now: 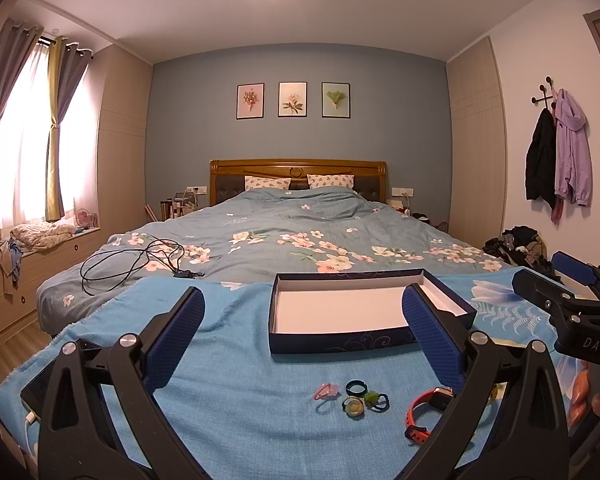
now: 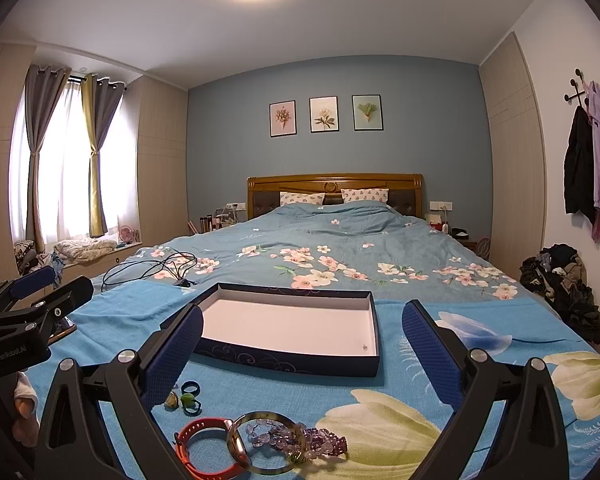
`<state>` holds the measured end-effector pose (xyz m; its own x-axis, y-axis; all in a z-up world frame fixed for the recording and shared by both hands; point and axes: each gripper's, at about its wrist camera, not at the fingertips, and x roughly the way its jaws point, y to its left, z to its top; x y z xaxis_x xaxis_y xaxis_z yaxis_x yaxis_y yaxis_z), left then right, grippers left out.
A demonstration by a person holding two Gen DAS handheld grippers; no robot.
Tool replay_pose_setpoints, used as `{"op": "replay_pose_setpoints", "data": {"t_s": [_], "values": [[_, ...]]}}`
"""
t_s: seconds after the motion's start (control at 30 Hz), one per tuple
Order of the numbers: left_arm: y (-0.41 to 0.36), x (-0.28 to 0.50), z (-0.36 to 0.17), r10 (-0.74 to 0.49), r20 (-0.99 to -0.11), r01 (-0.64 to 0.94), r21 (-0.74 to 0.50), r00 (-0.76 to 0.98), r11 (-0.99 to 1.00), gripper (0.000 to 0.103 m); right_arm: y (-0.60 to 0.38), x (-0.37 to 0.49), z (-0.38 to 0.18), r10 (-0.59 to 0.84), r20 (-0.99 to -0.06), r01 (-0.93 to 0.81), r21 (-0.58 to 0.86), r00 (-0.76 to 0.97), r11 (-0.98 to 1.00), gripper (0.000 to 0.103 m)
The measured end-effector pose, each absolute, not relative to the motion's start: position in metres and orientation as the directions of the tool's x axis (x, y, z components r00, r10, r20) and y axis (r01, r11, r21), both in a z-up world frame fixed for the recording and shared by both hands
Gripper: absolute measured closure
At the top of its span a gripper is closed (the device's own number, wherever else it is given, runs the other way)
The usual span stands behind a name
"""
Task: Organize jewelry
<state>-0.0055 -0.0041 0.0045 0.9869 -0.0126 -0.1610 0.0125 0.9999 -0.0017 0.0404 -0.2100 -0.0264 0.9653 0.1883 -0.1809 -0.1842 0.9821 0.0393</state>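
Left gripper (image 1: 300, 340) hovering agape, right gripper (image 2: 300, 352) likewise | shallow navy cardboard box (image 2: 296, 360) sitting empty mid-bed; small coloured rings (image 1: 354, 398), purple bead bracelet (image 2: 300, 438) lying at near edge | risk: soft blue blanket (image 1: 228, 360) snagging fingertips, rings slipping away.

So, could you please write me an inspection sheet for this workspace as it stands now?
Surface: blue towel spread over the foot of the bed.
Job's things: open box, empty; rings in a cluster on the towel; red watch, bangle and purple bead bracelet lying together, overlapping.
Clutter: phone at the towel's left edge.
Grippers: left gripper open, holding nothing; right gripper open, holding nothing.
Cables: black cable looped on the duvet; white cable plugged into the phone.
Surroundings: clothes pile on the floor, jackets on wall hooks.
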Motion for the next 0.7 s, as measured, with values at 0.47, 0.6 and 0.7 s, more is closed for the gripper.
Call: {"op": "replay_pose_setpoints", "data": {"t_s": [0.47, 0.6, 0.7], "values": [[-0.005, -0.0066, 0.0013, -0.015, -0.165, 0.015, -0.001, 0.986, 1.0, 0.006, -0.2084, 0.0416, -0.0281, 0.194, -0.189, -0.189, 0.043, 0.963, 0.981, 0.007], [-0.0055, -0.0068, 0.0013, -0.014, -0.165, 0.014, 0.0, 0.986, 1.0, 0.006, -0.2085, 0.0415, -0.0282, 0.193, -0.19, -0.188, 0.044, 0.963, 0.981, 0.007], [-0.0054, -0.0057, 0.0017, -0.013, -0.166, 0.013, 0.0, 0.986, 1.0, 0.006, -0.2077, 0.0416, -0.0284, 0.193, -0.189, -0.188, 0.044, 0.963, 0.981, 0.007]]}}
